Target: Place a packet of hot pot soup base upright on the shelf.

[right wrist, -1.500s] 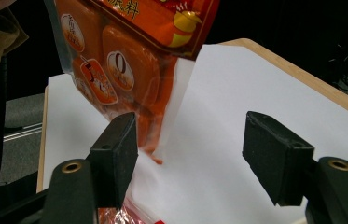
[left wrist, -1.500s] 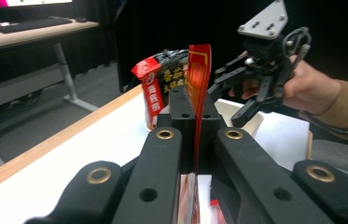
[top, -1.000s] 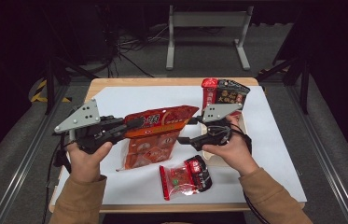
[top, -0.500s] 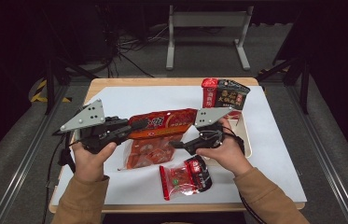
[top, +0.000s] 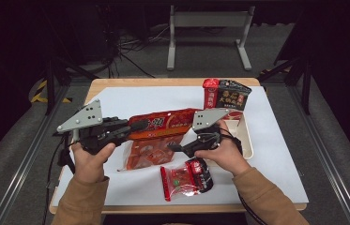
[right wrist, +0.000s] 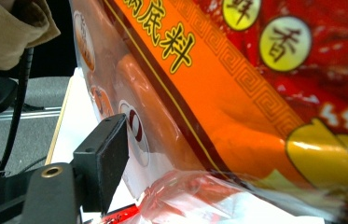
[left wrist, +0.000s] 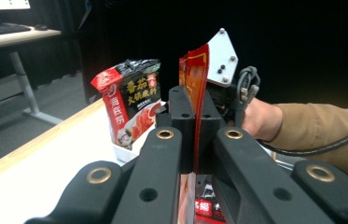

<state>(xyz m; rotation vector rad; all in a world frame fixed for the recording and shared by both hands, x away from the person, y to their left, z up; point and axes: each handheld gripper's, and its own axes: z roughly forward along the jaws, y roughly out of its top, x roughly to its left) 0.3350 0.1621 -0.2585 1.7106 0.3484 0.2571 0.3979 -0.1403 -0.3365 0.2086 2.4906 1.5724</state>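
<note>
Left tongs (top: 140,125) clenched on orange sauce packet (top: 163,126), lifting it off desk (top: 276,154); right tongs (top: 175,147), at packet's 5 o'clock, just opened, seemingly released it

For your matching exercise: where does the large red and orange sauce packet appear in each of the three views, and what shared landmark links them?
High view: large red and orange sauce packet at centre, between both grippers.
Left gripper view: its edge stands clamped between the jaws.
Right gripper view: it spreads across the upper right.
Shared landmark: the white table sheet.
</note>
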